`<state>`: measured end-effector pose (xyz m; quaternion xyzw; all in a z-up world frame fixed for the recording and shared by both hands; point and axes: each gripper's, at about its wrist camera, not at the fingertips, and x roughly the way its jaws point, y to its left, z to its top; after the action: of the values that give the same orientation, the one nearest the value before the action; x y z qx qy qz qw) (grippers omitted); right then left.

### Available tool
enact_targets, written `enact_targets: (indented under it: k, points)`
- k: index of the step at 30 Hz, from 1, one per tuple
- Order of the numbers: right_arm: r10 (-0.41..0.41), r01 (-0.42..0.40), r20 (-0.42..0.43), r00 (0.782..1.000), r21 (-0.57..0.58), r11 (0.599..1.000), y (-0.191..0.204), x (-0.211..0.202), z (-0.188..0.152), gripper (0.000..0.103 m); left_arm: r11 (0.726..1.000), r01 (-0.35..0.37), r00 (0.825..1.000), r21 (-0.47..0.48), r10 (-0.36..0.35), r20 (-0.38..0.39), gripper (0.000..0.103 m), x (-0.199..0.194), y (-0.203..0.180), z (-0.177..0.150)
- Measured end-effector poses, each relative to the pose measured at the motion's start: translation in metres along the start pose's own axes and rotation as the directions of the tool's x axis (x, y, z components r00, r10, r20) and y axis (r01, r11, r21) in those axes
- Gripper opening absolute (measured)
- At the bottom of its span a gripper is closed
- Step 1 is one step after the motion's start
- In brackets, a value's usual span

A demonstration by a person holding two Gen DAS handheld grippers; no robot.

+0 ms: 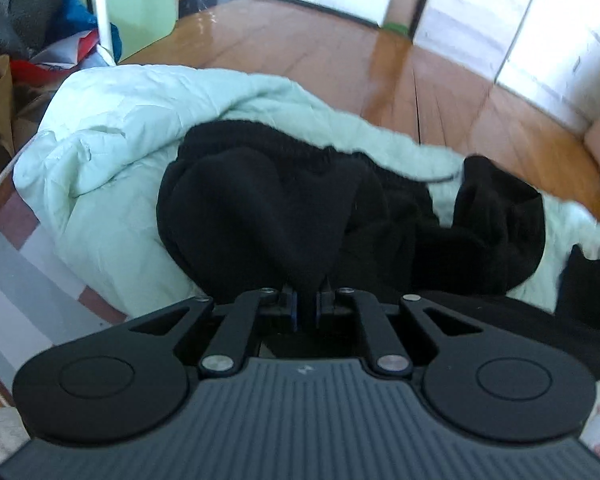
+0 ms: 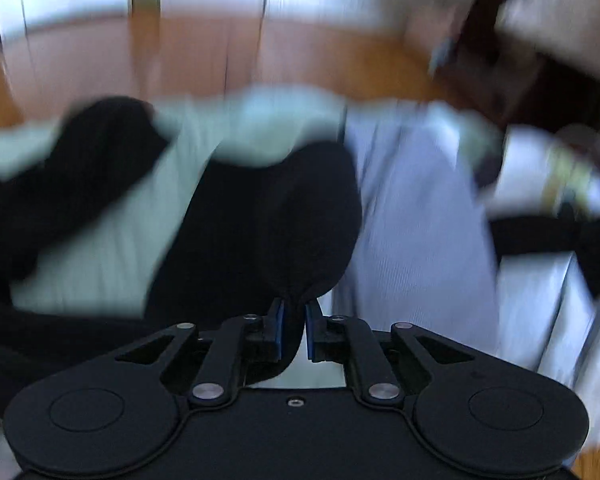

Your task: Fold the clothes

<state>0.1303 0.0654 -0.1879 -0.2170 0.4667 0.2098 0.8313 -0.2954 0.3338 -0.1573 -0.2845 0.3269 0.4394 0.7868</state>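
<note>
Left gripper [image 1: 306, 306]: closest in the left wrist view, pinching a bunched point of the black garment [image 1: 268, 208] between nearly closed jaws, pointing steeply down.
Right gripper [image 2: 293, 316]: closest in the right wrist view, clamping another fold of the black garment [image 2: 260, 232] between blue pads [image 2: 277, 320], jaws narrow; whole view streaking with motion blur.
Black garment: hanging from both pinches, bulging just ahead of each gripper, then slumping in crumpled heaps onto the pale green quilt [image 1: 112, 140]; one loose lobe lying off to the right in the left wrist view.
Pale green quilt: spreading under and behind the garment, itself rumpled and raised at the far edge.
Striped sheet [image 1: 24, 264]: showing at the left under the quilt.
White cloth [image 2: 420, 208]: lying just right of the garment in the right wrist view, too blurred for naming further.
Wooden floor [image 1: 300, 48]: stretching beyond the bed edge, white doors farther off.
Risk, slipping: holding only small tufts of thick fabric, so likely losing one corner under a fast pull.
Risk, twisting: gripping bunched points rather than a clear hem, so probably spreading the piece crooked.
Risk, snagging: dragging across soft rumpled bedding, possibly pulling the quilt along or catching the loose lobe.
Risk, falling: working near the far bed edge, possibly sending fabric onto the floor.
</note>
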Motion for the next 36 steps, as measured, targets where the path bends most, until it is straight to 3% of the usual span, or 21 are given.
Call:
enact_targets:
  k: [2,4,7,8,10,11,13,15,17,18,20,21,23,24,25,28,30,33,34,35,36]
  points:
    - [-0.009,0.008,-0.055,0.998,-0.008,1.0,0.001,-0.002,-0.007,0.031,1.0,0.003,0.999,-0.013,-0.004,-0.036,0.012,0.0,0.003,0.0]
    - [-0.053,0.053,-0.007,0.999,-0.016,0.998,0.011,-0.016,0.002,0.038,0.999,0.03,0.999,-0.033,-0.031,-0.028,0.012,-0.012,0.009,0.005]
    - [-0.172,0.173,0.164,0.971,0.01,0.985,-0.001,-0.057,0.018,0.054,0.997,0.073,0.997,-0.035,-0.071,0.043,0.014,-0.041,0.014,0.016]
    - [-0.199,0.194,0.245,0.949,0.042,0.98,-0.007,-0.067,0.025,0.065,0.998,0.062,0.991,-0.004,-0.061,0.116,0.02,-0.057,0.012,0.021]
    - [-0.171,0.157,0.355,0.919,0.069,0.985,-0.01,-0.083,0.038,0.069,0.998,0.064,0.98,0.014,-0.066,0.185,0.039,-0.072,0.01,0.037]
    - [-0.085,0.074,0.348,0.933,0.047,0.996,-0.007,-0.079,0.05,0.069,0.997,0.069,0.975,0.019,-0.072,0.212,0.048,-0.078,0.01,0.045]
    - [0.152,-0.161,0.238,0.959,0.02,0.987,0.005,-0.056,0.079,0.069,0.992,0.121,0.98,0.027,-0.124,0.153,0.048,-0.064,0.004,0.069]
    - [0.374,-0.378,0.119,0.92,0.021,0.925,0.017,-0.031,0.106,0.069,0.988,0.124,0.988,0.094,-0.132,0.085,0.048,-0.036,-0.015,0.092]
    - [0.526,-0.525,-0.015,0.85,0.046,0.85,0.041,0.006,0.13,0.069,0.967,0.121,0.992,0.222,-0.128,0.017,0.048,0.007,-0.042,0.114]
    - [0.569,-0.566,-0.068,0.819,0.064,0.822,0.051,0.026,0.141,0.069,0.954,0.158,0.987,0.257,-0.156,-0.029,0.048,0.031,-0.05,0.124]
    - [0.571,-0.563,-0.122,0.811,0.1,0.821,0.067,0.068,0.16,0.069,0.928,0.234,0.971,0.289,-0.207,-0.123,0.048,0.075,-0.064,0.14]
    - [0.559,-0.547,-0.135,0.818,0.115,0.829,0.074,0.085,0.168,0.069,0.919,0.281,0.953,0.276,-0.234,-0.193,0.049,0.096,-0.069,0.145]
    - [0.454,-0.442,-0.074,0.888,0.138,0.886,0.083,0.099,0.184,0.069,0.922,0.322,0.914,0.213,-0.246,-0.322,0.049,0.135,-0.075,0.145]
    - [0.413,-0.404,-0.042,0.91,0.136,0.905,0.091,0.108,0.194,0.069,0.934,0.3,0.915,0.196,-0.224,-0.334,0.049,0.147,-0.079,0.143]
    - [0.408,-0.401,-0.034,0.912,0.132,0.907,0.098,0.118,0.2,0.069,0.933,0.274,0.931,0.234,-0.196,-0.309,0.049,0.154,-0.087,0.14]
    - [0.436,-0.421,-0.073,0.897,0.162,0.893,0.111,0.149,0.207,0.069,0.901,0.221,0.966,0.374,-0.15,-0.21,0.052,0.166,-0.111,0.135]
    - [0.438,-0.417,-0.092,0.894,0.185,0.89,0.119,0.16,0.204,0.069,0.875,0.216,0.968,0.433,-0.134,-0.212,0.054,0.18,-0.126,0.137]
    - [0.338,-0.334,-0.073,0.938,0.063,0.94,0.143,0.162,0.191,0.071,0.877,0.223,0.962,0.427,-0.126,-0.244,0.054,0.199,-0.135,0.144]
    - [0.299,-0.299,-0.062,0.952,0.011,0.954,0.152,0.164,0.186,0.054,0.885,0.225,0.959,0.408,-0.126,-0.254,0.054,0.203,-0.134,0.146]
    - [0.267,-0.269,-0.04,0.963,-0.041,0.962,0.158,0.16,0.181,0.014,0.891,0.227,0.956,0.393,-0.126,-0.266,0.054,0.207,-0.133,0.148]
    - [0.249,-0.248,-0.001,0.968,-0.091,0.964,0.16,0.144,0.175,0.006,0.894,0.23,0.953,0.384,-0.127,-0.274,0.054,0.209,-0.131,0.15]
